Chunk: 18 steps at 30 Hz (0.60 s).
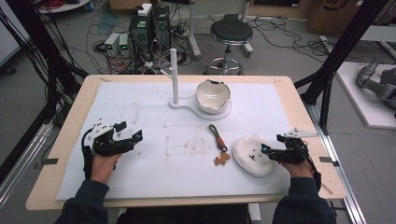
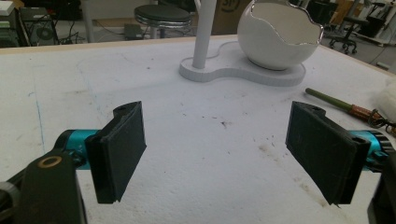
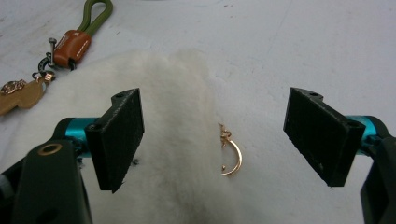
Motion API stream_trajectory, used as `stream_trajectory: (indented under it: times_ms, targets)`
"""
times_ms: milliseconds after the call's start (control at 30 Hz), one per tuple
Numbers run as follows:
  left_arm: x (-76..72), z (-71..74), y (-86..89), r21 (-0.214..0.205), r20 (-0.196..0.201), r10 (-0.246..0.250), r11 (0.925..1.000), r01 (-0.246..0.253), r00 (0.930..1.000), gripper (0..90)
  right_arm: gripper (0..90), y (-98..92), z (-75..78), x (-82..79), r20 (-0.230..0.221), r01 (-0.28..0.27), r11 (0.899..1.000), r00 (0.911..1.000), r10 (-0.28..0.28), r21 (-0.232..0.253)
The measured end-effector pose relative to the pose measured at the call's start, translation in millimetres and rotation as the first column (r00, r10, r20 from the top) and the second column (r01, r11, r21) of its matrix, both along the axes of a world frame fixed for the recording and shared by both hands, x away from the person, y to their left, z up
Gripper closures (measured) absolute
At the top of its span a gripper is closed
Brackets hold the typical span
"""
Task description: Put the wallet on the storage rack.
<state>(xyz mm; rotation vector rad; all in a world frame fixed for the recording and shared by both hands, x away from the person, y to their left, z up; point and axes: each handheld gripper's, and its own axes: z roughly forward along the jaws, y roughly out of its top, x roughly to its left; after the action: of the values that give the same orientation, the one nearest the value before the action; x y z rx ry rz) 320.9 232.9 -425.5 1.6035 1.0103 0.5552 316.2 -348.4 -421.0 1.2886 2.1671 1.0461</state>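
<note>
I have the right gripper (image 1: 272, 152) over the white plush toy (image 1: 252, 155) near the table's right edge, jaws spread wide and gripping nothing, a gold clasp (image 3: 230, 154) lying between them. My left gripper (image 1: 132, 133) hovers over bare white mat (image 1: 154, 116), jaws likewise released

A fluffy white plush toy (image 1: 253, 155) bears a small dark dotted face. The looped cord keychain (image 1: 218, 142) is olive green with a rust-brown leather sleeve and tan charm. The eggshell-shaped ceramic bowl (image 1: 212, 96) is glossy white.
</note>
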Motion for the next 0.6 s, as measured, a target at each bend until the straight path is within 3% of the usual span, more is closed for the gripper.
stream_trajectory:
  times_ms: [233, 333, 400, 500, 533, 567, 600]
  targets:
    - [-0.4, 0.6, -1.5, 0.005, 0.0, -0.009, 1.0, 0.009, 1.0, 19.9, 20.5, 3.3, -5.7, 1.9, -0.047, -0.019, 1.0, 0.9987, 0.018, -0.021]
    - [-0.4, 0.2, -3.2, 0.013, -0.004, -0.018, 0.9997, 0.018, 0.9998, 20.1, 20.8, 6.6, -14.3, 5.0, -0.119, -0.018, 0.997, 0.9928, 0.009, -0.074]
    - [-0.6, 0.1, -3.4, 0.013, -0.003, -0.018, 0.9998, 0.018, 0.9998, 20.2, 22.6, 6.0, -15.0, 5.6, -0.139, -0.008, 0.998, 0.9903, 0.0, -0.058]
    - [-1.3, -0.1, -4.1, 0.016, -0.006, -0.021, 0.9997, 0.021, 0.9998, 20.4, 39.6, 4.8, -15.6, 5.9, -0.172, -0.047, 0.999, 0.9842, 0.042, -0.025]
    - [-1.6, -0.1, -4.4, 0.016, -0.007, -0.021, 0.9996, 0.021, 0.9997, 20.4, 39.6, 4.8, -15.6, 5.9, -0.172, -0.047, 0.999, 0.9842, 0.042, -0.025]
    - [-2.5, 0.2, -4.7, 0.018, -0.008, -0.024, 0.9995, 0.024, 0.9997, 20.5, 58.9, 5.6, -14.3, 5.7, -0.183, -0.085, 0.996, 0.9796, 0.082, -0.007]
    - [-2.9, 0.5, -4.8, 0.02, -0.007, -0.025, 0.9995, 0.025, 0.9997, 20.7, 67.2, 6.8, -12.3, 5.2, -0.188, -0.101, 0.995, 0.9772, 0.098, -0.007]
